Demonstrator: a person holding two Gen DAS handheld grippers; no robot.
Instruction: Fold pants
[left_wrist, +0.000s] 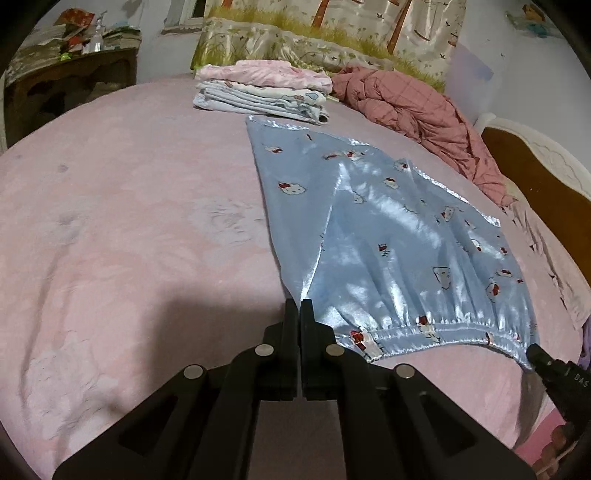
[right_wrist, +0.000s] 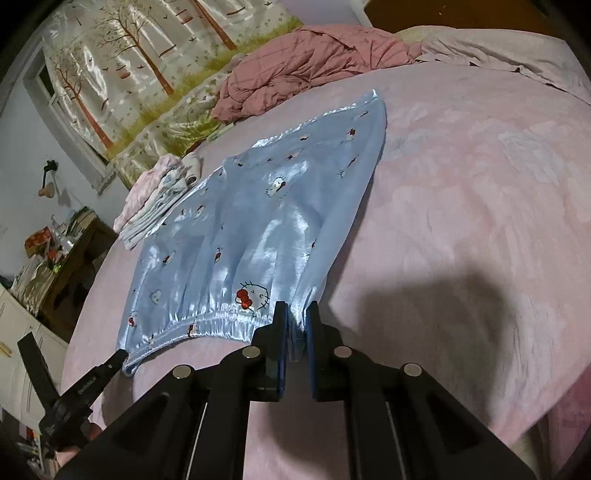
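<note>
Left wrist view: the left tongs (left_wrist: 299, 306) are clamped on one end of the elastic waistband of the light-blue satin pants (left_wrist: 388, 229), which lie spread over a pink bed (left_wrist: 129, 221), while the right tongs (left_wrist: 532, 350) pinch the waistband's other end at the frame's edge. Right wrist view: the right tongs (right_wrist: 297, 314) grip a bunch of waistband fabric between blue pads. A stack of folded clothes (left_wrist: 262, 92) and a crumpled dusty-pink quilt (left_wrist: 417, 110) sit beyond the pant legs.
</note>
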